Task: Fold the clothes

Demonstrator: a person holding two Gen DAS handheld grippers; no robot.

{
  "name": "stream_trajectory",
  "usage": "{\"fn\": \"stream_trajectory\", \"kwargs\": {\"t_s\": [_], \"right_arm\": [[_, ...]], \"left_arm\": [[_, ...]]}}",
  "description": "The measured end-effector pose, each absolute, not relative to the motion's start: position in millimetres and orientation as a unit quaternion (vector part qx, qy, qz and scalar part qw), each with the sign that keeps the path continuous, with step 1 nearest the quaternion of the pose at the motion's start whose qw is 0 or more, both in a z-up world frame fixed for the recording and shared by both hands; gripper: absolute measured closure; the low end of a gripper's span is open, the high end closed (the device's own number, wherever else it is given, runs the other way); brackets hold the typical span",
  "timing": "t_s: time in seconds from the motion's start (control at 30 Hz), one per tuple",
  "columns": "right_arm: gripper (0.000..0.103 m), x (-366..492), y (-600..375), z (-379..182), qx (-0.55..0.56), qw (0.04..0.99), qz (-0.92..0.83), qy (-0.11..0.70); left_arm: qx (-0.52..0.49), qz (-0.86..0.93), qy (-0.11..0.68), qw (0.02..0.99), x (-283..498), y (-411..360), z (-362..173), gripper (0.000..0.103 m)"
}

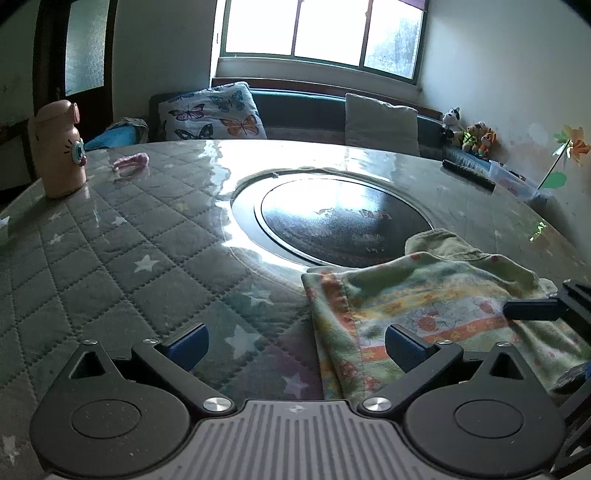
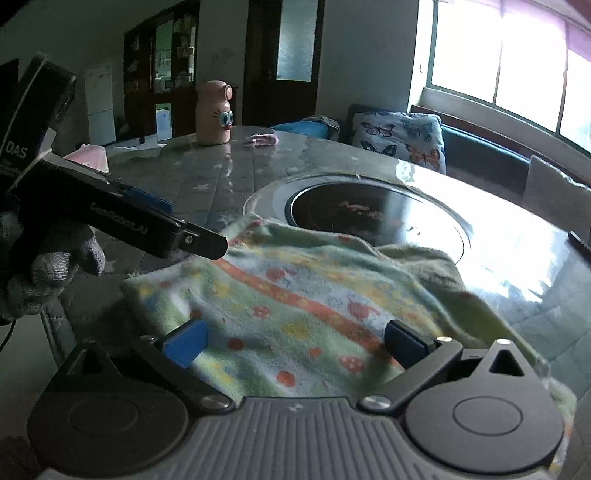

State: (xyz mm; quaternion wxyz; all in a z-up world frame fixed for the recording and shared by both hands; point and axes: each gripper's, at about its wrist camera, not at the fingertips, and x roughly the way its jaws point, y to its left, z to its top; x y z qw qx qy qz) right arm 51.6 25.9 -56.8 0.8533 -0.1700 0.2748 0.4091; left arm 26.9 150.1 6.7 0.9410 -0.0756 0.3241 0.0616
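A dim room with a bright window at the top of the frame lay behind a round worktop covered in a grey quilted cloth with pale stars under a glossy clear sheet. A dark circular inset sat at the worktop's centre, reflecting the window light. Along the far wall ran a bench with a butterfly-print cushion and a plain pale cushion. A pink bottle with a cartoon face stood at the left edge of the left wrist view, and a small pink object lay just to its right — too small to identify. Soft toys sat at the right, beside the wall.

The garment — a green fleecy piece with orange stripes and red dots — lay bunched on the worktop at the near edge of the dark inset, filling the lower centre of the right wrist view and the lower right of the left wrist view.

The left gripper hovered with its blue-padded fingers spread wide, the right-side finger above the garment's left edge, holding nothing. The right gripper was likewise spread wide just above the garment, nothing between its fingers. In the right wrist view, the left gripper's black finger reached in from the left, held by a grey-gloved hand.
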Motion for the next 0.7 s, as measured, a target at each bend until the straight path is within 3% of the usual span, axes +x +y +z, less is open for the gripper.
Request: {"fn": "stream_trajectory", "kwargs": {"t_s": [0.7], "right_arm": [[0.0,40.9,71.0,-57.6,-0.206,0.833,0.445,0.257]], "left_arm": [[-0.091,0.083,0.328,0.937,26.2,168.0,1.4,0.0]]}}
